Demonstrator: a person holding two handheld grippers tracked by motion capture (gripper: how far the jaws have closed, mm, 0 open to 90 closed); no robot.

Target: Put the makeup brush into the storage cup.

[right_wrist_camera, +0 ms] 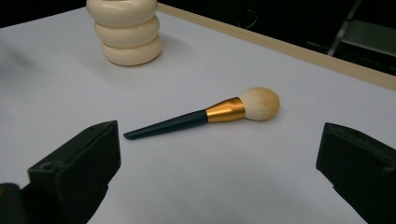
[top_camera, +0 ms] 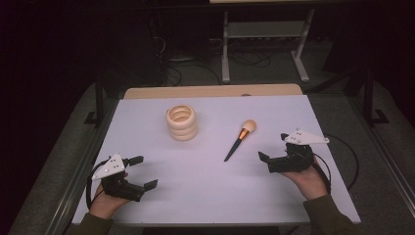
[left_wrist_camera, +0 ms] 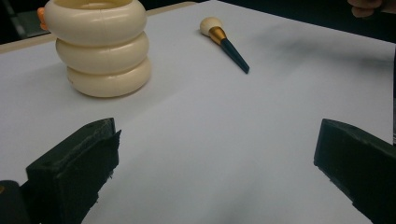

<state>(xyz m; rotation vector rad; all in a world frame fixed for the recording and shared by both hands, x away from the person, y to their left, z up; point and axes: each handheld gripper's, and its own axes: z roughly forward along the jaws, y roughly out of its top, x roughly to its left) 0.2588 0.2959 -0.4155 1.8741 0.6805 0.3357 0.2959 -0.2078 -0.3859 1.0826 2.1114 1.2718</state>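
Note:
A cream holder shaped like three stacked rings (top_camera: 181, 123) (left_wrist_camera: 100, 44) (right_wrist_camera: 126, 30) stands upright on the white table (top_camera: 205, 191). To its right lies a makeup brush (top_camera: 240, 139) (left_wrist_camera: 225, 43) (right_wrist_camera: 205, 116) with a dark handle, gold ferrule and pale bristles. My left gripper (top_camera: 145, 172) (left_wrist_camera: 215, 172) rests open at the near left, with nothing between its jaws. My right gripper (top_camera: 272, 147) (right_wrist_camera: 219, 175) is open at the right, just right of the brush's handle, and holds nothing.
The table's wooden far edge (top_camera: 210, 91) runs behind the holder. Beyond it a white metal frame (top_camera: 264, 41) and cables lie on the dark floor. Bare table spreads between the two grippers.

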